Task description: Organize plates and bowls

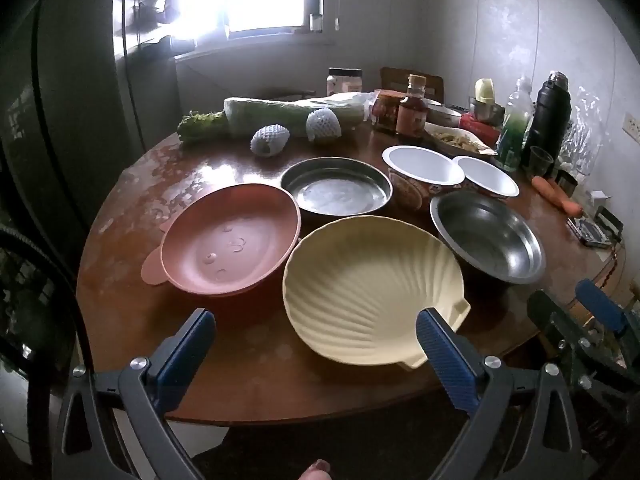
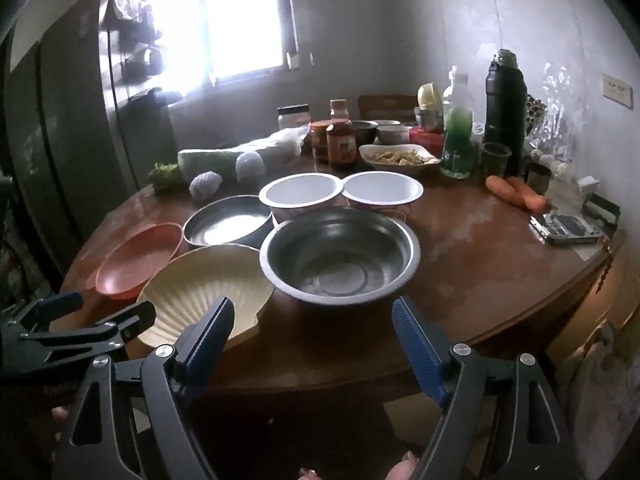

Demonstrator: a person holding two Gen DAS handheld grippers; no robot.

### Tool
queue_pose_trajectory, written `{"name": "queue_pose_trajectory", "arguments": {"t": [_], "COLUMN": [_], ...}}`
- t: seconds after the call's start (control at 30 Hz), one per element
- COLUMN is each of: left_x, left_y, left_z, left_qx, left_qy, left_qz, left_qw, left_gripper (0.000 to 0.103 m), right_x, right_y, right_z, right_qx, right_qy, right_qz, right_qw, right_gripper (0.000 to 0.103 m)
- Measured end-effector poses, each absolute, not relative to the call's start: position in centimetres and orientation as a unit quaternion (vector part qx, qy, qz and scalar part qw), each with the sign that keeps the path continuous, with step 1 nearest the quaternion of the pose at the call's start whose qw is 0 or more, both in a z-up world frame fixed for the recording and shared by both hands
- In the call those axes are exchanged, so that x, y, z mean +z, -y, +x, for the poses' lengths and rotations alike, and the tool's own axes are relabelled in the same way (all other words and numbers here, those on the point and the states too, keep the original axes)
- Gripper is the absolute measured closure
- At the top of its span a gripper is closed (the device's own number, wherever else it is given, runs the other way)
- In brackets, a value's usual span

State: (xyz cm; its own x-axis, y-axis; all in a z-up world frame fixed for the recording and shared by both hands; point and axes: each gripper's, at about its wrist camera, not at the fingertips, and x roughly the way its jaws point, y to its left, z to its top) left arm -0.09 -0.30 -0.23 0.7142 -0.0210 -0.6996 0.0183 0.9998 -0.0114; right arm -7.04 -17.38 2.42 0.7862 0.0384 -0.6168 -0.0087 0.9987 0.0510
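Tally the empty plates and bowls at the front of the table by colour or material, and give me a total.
Metal: 2, a flat steel pan and a deep steel bowl
White paper bowls: 2
Pink plastic: 1
Cream shell-shaped: 1
Total: 6

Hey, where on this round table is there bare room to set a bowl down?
The widest bare patch of the round wooden table lies right of the deep steel bowl, before the carrots and the small metal case. A narrower strip runs along the near edge below the cream shell-shaped dish. The back, around the jars and bottles, is crowded.
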Motion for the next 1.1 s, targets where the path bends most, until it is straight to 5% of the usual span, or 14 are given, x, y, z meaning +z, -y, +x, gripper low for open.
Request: {"name": "queue_pose_trajectory", "arguments": {"t": [1.1], "left_x": [0.0], "left_y": [0.24], "left_z": [-0.16], "left_qx": [-0.012], "left_qy": [-0.373], "left_qz": [-0.003], "left_qw": [0.928], "left_gripper": [0.002], "right_x": [2.51], "right_y": [17.38], "right_z": [-7.25], "right_qx": [0.016], "right_qy": [-0.327], "right_qz": [0.024], "right_qw": [0.945], "right_gripper": [0.021]}}
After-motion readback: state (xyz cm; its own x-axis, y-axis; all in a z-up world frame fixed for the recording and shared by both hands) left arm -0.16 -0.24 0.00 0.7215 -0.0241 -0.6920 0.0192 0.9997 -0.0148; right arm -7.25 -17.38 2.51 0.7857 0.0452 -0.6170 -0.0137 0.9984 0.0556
